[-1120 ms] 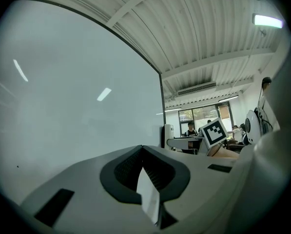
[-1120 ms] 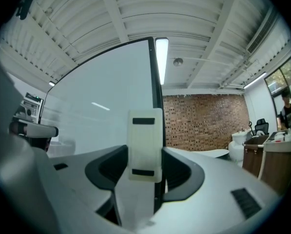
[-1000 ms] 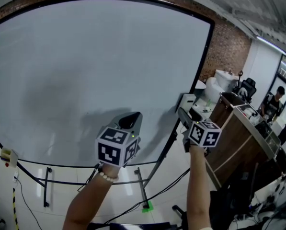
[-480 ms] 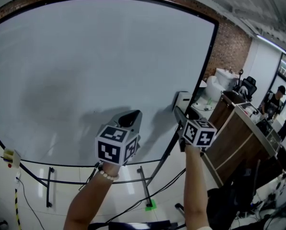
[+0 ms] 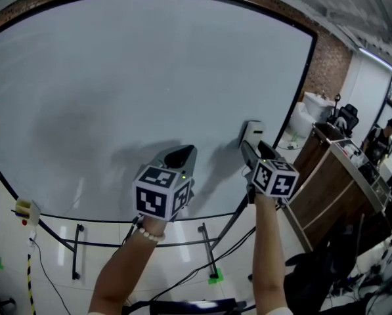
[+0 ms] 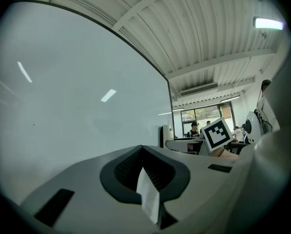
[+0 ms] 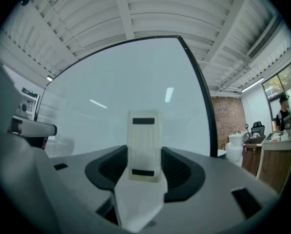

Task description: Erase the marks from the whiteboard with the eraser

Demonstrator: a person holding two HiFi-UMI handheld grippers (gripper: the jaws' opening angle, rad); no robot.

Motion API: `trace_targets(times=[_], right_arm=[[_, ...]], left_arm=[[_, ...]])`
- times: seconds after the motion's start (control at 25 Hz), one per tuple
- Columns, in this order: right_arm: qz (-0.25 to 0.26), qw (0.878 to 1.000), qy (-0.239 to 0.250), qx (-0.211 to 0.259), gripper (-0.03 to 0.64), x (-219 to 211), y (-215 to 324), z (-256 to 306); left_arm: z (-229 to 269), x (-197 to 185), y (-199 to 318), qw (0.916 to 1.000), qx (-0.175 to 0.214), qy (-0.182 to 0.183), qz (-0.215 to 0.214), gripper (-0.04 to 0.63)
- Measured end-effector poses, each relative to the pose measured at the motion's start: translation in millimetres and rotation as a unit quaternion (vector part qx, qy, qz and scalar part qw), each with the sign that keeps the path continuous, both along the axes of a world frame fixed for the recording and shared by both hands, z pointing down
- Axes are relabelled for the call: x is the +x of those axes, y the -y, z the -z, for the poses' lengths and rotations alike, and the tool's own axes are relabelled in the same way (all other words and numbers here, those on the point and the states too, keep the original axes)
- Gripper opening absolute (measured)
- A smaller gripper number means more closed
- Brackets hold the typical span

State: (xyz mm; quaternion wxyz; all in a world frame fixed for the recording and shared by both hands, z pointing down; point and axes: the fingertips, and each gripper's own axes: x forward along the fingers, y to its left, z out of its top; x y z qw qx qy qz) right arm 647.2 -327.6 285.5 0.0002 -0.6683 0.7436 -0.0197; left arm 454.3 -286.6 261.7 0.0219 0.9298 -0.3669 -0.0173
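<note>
Since a second ago the right hand-held gripper (image 5: 248, 148) has swung in from beyond the frame to the lower right of the large black-framed whiteboard (image 5: 150, 64). Its jaws are clamped on the white rectangular plastic eraser (image 7: 144, 147), held upright at the board (contact cannot be told). The left hand-held gripper (image 5: 179, 157) has its jaws together on nothing. A faint grey smudge (image 5: 74, 130) lies well to the left. To wipe well, I would press the eraser flat and sweep leftward in overlapping strokes. No container shows
</note>
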Motion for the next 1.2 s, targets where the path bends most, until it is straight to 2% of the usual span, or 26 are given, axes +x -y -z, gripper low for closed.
trace_targets(times=[0.4, 0.8, 1.2], right_arm=[[0.002, 1.0, -0.002, -0.006, 0.245, -71, -1, -1], [0.005, 1.0, -0.009, -0.007, 0.245, -162, 1, 4], [-0.022, 1.0, -0.012, -0.009, 0.245, -237, 2, 1]], left_arm=[[-2, -67, 0, 1.0, -0.007, -0.003, 0.002, -0.012], [-1, -135, 2, 0.9999, -0.012, 0.0, -0.009, -0.012], [-8, -212, 8, 0.9996, -0.022, -0.002, -0.018, -0.012]])
